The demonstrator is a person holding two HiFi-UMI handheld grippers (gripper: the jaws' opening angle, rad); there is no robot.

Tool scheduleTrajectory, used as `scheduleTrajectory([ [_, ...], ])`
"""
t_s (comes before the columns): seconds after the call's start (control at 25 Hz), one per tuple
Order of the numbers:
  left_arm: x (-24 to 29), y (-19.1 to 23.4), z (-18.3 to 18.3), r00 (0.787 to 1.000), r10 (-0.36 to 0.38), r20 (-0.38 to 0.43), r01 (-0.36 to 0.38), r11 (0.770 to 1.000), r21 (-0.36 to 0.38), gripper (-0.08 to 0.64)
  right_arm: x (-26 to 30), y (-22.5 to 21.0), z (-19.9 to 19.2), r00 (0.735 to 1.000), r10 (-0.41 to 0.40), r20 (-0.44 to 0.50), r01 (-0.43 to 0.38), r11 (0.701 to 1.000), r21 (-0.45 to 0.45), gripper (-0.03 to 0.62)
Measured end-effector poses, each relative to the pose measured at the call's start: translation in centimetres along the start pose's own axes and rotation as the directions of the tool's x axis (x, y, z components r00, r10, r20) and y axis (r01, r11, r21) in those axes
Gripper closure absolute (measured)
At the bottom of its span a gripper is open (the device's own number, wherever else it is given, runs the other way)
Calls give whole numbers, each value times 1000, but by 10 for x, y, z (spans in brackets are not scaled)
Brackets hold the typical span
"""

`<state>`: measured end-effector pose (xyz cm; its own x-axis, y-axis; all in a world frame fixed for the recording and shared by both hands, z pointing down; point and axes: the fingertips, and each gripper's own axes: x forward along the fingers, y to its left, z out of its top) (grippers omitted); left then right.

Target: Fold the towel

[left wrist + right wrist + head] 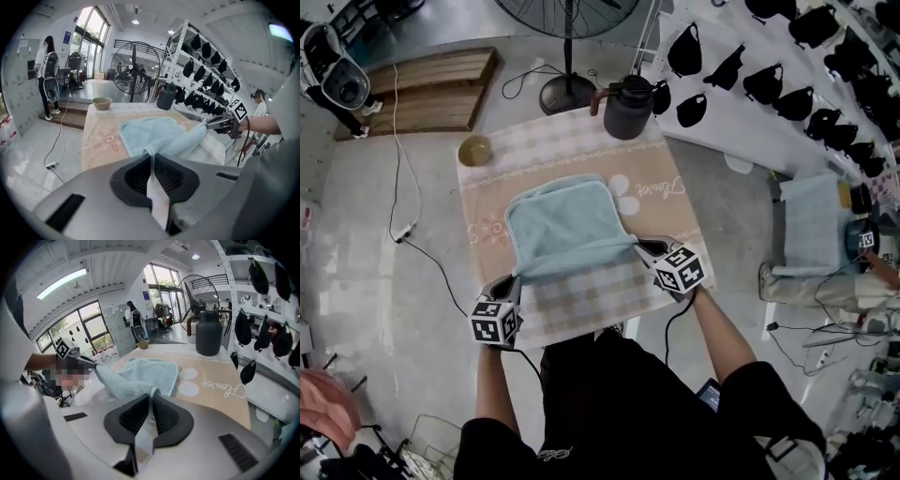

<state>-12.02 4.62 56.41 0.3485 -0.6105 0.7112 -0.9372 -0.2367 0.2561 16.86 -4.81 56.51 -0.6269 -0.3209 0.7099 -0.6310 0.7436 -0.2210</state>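
Note:
A light blue towel [567, 225] lies on the beige checked tablecloth [581, 309], its far part flat. Its near edge is lifted off the cloth and stretched between my two grippers. My left gripper [517, 278] is shut on the towel's near left corner; in the left gripper view the fabric [154, 133] runs into the closed jaws [151, 154]. My right gripper [639, 246] is shut on the near right corner, where the towel [145, 373] is pinched between the closed jaws [152, 392]. Each gripper view shows the other gripper holding its corner.
A small bowl [474, 150] sits at the table's far left and a black jug [629, 106] at the far right. A standing fan's base [567, 94] is behind the table. White shelves with black items [769, 84] run along the right; a cable [412, 225] lies on the floor to the left.

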Motion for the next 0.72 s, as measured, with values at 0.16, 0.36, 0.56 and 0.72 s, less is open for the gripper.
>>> scheduleTrajectory([
  [0.16,6,18,25,999,-28,24,28,1000,5,532,5,-6,25,1000,-15,5,15,1000,20,566],
  [0.36,17,38,49,997,-60,38,60,998,-3,532,17,-15,48,999,-50,-9,50,998,28,566],
  [0.56,38,51,73,997,-67,39,67,998,8,532,29,-37,74,997,-81,-7,81,997,17,566],
  [0.72,49,63,87,998,-45,39,44,999,21,532,44,-49,87,997,-73,-18,74,997,24,566],
])
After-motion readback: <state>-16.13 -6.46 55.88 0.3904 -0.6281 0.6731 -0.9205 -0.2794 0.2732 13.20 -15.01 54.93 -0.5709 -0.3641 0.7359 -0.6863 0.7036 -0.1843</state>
